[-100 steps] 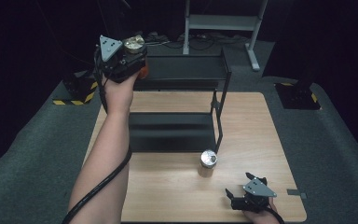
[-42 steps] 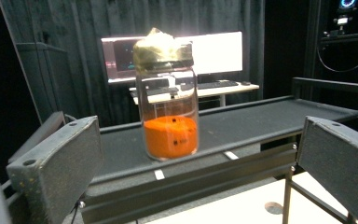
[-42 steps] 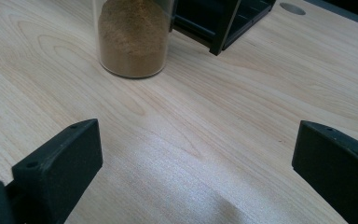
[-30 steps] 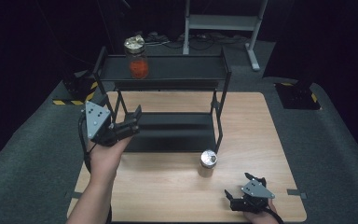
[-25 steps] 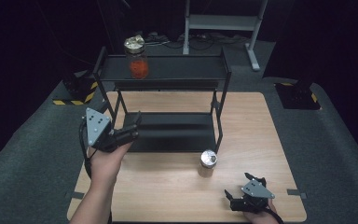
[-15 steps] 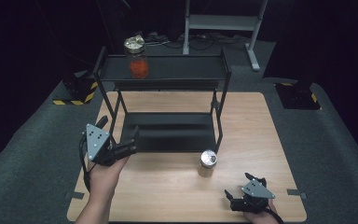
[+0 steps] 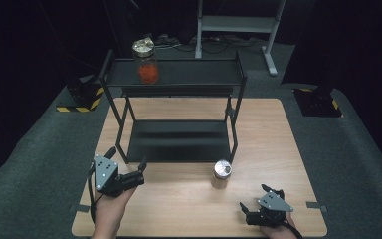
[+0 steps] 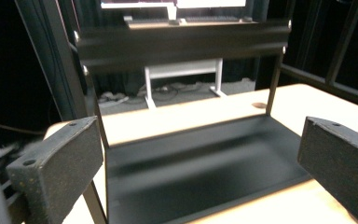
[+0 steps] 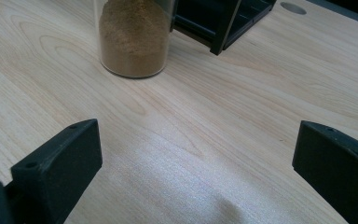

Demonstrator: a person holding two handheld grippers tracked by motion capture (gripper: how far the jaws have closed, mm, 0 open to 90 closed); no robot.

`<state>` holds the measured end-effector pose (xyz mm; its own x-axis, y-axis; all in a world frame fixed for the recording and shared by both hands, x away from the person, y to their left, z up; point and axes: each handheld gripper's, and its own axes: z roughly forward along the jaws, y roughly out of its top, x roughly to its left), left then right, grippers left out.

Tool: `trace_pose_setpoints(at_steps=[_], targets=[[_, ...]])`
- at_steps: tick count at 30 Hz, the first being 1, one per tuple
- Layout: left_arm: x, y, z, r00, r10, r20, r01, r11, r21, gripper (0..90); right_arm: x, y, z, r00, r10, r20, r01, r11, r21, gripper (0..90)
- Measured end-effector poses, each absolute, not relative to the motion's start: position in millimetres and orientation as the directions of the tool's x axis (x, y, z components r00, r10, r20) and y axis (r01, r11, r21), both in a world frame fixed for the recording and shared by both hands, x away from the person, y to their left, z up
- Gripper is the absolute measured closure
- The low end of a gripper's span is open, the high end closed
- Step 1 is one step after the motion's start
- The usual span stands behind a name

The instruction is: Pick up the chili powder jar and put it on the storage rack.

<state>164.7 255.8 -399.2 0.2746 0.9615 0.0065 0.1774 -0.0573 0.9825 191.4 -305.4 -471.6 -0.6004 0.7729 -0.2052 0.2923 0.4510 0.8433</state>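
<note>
Pale wood forms the rectangular table top (image 7: 273, 144), seen from the high view, on which a black metal two-tier shelf rack (image 7: 176, 79) is set. A clear glass jar with red contents and a silvery lid (image 7: 145, 62) is placed on the rack's top tier, at its left end. A second clear jar with a silver lid (image 7: 222, 173) stands on the table just in front of the rack's right front leg. The left gripper (image 7: 125, 168) is held over the near left corner, jaws spread and empty; the right gripper (image 7: 260, 204) is held at the near right edge, jaws likewise apart.

In the left gripper view, the rack's lower black tray (image 8: 205, 168) is framed between the parted jaws.

In the right gripper view, brown powder is seen in the jar (image 9: 133, 37), beyond the open, empty jaws.
</note>
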Motion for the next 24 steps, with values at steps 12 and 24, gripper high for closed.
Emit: trace_pose_setpoints(at_steps=[12,24], targets=[[160.4,253.8,-440.6,0.31,0.951,0.002,0.318,-0.106,0.942,0.4,191.3,-304.9,-471.5,-0.602,0.771,-0.209,0.29,0.455,0.842,0.5],[159.6,241.7,-471.1,0.321,0.947,0.025,0.428,-0.169,0.888,0.4,191.9,-305.0,-471.1,-0.604,0.77,-0.206,0.294,0.455,0.841,0.5]])
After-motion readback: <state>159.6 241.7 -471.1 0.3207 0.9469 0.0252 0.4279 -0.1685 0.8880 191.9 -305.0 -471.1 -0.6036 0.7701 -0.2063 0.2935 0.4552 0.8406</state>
